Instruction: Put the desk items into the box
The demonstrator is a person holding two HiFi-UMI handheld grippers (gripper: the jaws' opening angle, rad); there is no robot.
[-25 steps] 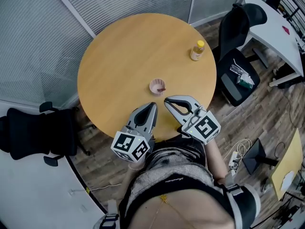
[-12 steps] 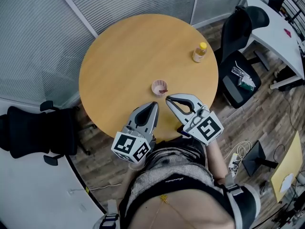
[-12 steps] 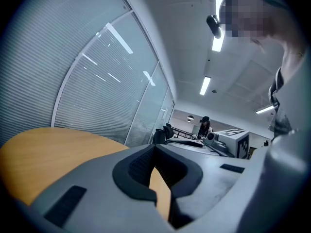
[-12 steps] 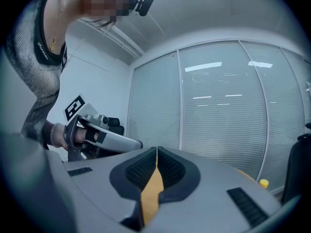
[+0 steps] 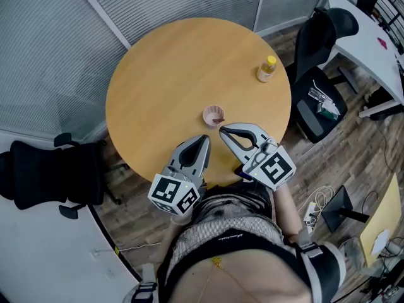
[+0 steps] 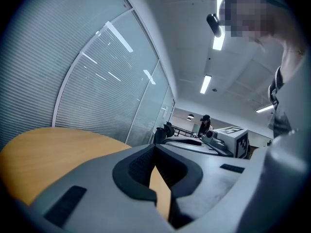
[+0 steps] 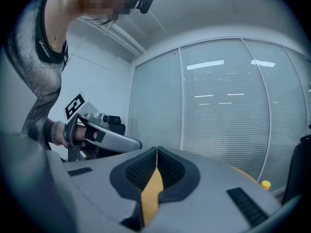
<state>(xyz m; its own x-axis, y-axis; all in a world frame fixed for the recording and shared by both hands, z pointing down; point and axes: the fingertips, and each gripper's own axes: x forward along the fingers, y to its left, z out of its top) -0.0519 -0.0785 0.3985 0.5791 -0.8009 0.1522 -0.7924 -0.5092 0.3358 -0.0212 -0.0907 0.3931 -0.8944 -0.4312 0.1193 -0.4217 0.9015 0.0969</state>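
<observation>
Nothing's moved in the last sec: left hand-held gripper (image 5: pixel 201 140) & right hand-held gripper (image 5: pixel 222 130) hover shut & empty just short of the pink cup (image 5: pixel 213 115), no box in sight.

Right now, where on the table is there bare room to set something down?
The table is bare on its left and far sides, from the pink cup to the rim; also between cup and yellow bottle. Crowded only at the near edge: left gripper and right gripper beside the cup.
</observation>
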